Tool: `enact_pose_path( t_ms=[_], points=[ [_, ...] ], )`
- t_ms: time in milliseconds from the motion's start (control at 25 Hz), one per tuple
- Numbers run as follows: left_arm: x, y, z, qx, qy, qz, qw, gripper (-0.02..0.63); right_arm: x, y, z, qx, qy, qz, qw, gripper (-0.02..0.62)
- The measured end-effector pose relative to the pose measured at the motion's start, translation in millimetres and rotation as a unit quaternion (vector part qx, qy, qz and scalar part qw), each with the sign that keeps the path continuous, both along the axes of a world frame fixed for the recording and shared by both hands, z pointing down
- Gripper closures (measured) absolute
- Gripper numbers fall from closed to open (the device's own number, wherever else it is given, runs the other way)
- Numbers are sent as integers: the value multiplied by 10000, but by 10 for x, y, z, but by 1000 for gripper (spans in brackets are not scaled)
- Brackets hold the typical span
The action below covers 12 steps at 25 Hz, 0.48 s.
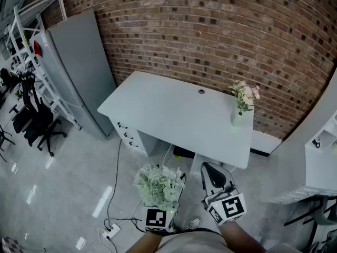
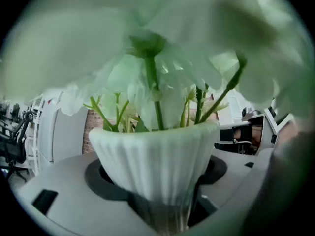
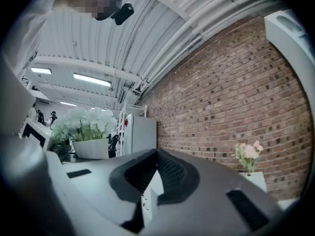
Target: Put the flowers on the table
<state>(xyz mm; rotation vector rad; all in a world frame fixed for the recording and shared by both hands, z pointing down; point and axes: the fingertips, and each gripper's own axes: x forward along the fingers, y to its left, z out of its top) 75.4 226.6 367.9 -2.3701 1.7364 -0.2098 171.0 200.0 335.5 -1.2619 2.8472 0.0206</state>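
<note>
While the person is standing on the floor short of the table [image 1: 168,109], the items are lying as follows.

Left gripper [image 2: 160,205]: its jaws are standing wide and pressing on the foot of a white ribbed pot [image 2: 157,156]. They are holding it upright in the air, off the table and near its front edge.

White flowers [image 1: 158,186]: sitting in that pot, with green stems rising from its rim and blooms spreading over the gripper in the head view.

Right gripper [image 1: 211,174]: hovering just beside the left one. Its jaws are seemingly resting together with nothing between them, though the wide-angle view is making the tips hard to read.

Table: white, standing against the brick wall [image 1: 210,25]. It is carrying a pale vase [image 1: 239,119] of pink flowers [image 1: 245,94] near its right edge, toward the wall.

Drawer unit [image 1: 129,133]: sitting under the table's left end.

Grey cabinet [image 1: 79,62]: standing left of the table.

Office chairs [image 1: 31,120]: standing further left.
</note>
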Motion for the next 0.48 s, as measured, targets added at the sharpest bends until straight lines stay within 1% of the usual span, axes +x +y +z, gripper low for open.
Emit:
enact_pose_path(
  t_ms=[160, 320, 360, 400, 480],
  points=[
    [15, -7, -9, 4, 38, -4, 10000, 250, 11, -1, 1, 3, 6, -9, 10000, 580],
    [35, -22, -22, 77, -66, 30, 9999, 250, 24, -16, 4, -4, -1, -11, 10000, 580],
    [34, -29, -17, 61, -16, 14, 10000, 250, 31, -22, 0, 6, -20, 3, 10000, 580],
    [29, -37, -17, 54, 151, -31, 9999, 250, 42, -28, -8, 34, -45, 30, 10000, 580],
    [12, -56, -28, 52, 852, -217, 9961, 250, 70, -39, -21, 104, -71, 87, 9999, 580]
  ],
)
